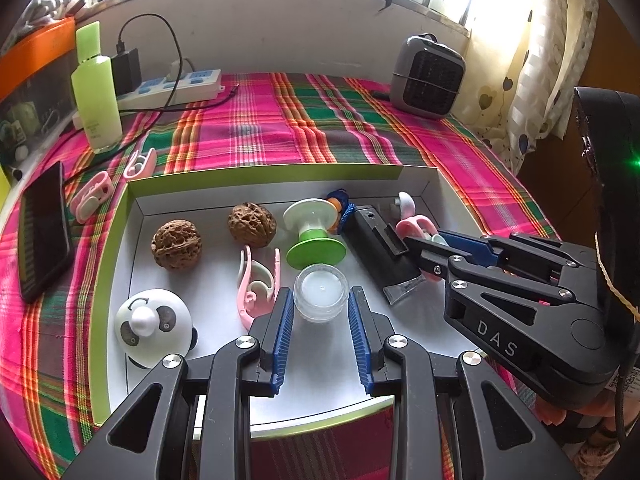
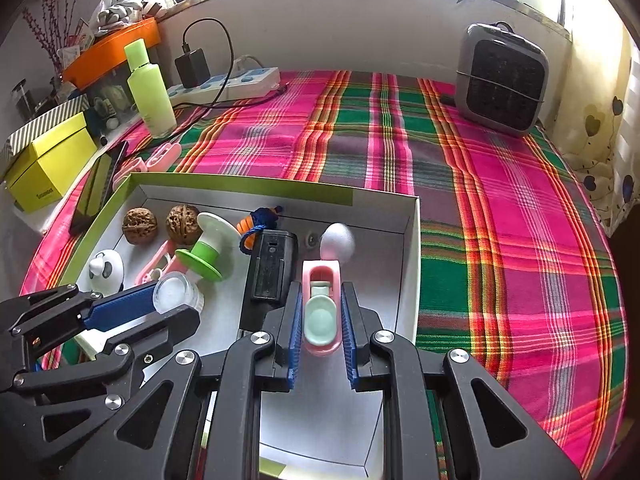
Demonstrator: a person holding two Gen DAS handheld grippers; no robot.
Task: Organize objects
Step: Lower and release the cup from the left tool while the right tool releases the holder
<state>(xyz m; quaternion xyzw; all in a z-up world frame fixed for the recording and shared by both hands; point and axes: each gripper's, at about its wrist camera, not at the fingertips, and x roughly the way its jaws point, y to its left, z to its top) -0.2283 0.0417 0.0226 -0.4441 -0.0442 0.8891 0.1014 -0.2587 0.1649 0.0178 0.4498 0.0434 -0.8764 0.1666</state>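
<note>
A shallow white box with a green rim [image 1: 120, 216] lies on the plaid cloth. Inside it my left gripper [image 1: 320, 295] is shut on a small clear jar [image 1: 320, 286] with a white filling, which rests on the box floor. At the box's right side my right gripper [image 2: 321, 287] is shut on a pink clip [image 2: 320, 320] with a mint lever. Each gripper also shows in the other view: the left gripper [image 2: 176, 305] with the jar [image 2: 174, 292], and the right gripper [image 1: 424, 241] with the clip [image 1: 416, 225].
The box also holds two walnuts [image 1: 176, 244], a green-and-white spool [image 1: 314, 232], a black device [image 1: 378, 248], a panda toy [image 1: 154, 326], another pink clip [image 1: 256, 284] and a white ball [image 2: 338, 242]. Outside lie a phone [image 1: 42, 232], pink clips [image 1: 94, 196], a green bottle [image 1: 96, 92], a power strip [image 1: 176, 86] and a small heater [image 1: 428, 76].
</note>
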